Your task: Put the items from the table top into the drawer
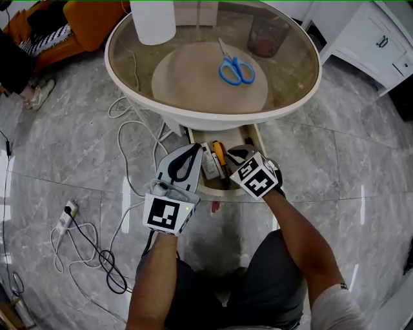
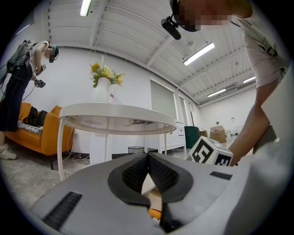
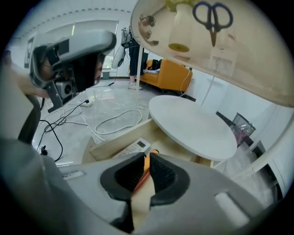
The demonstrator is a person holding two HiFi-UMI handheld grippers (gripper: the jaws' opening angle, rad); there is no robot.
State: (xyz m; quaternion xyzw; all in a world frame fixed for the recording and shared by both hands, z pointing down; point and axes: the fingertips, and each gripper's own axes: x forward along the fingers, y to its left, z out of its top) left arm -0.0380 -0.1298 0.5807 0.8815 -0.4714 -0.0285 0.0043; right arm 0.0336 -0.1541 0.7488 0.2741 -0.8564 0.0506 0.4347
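Observation:
Blue-handled scissors lie on the round glass table top; from below they show through the glass. Under the table the drawer stands pulled out, holding a remote and an orange-handled tool. My right gripper hovers over the drawer's right part, pointing down into it. Its jaws stand a narrow slit apart with nothing pressed between the pads; the remote and the orange tool show beneath. My left gripper is level at the drawer's left, tips together, empty.
A white cylinder and a dark clear cup stand on the table. A round lower shelf sits under the glass. Cables and a power strip lie on the floor at the left. An orange sofa and white cabinet stand behind.

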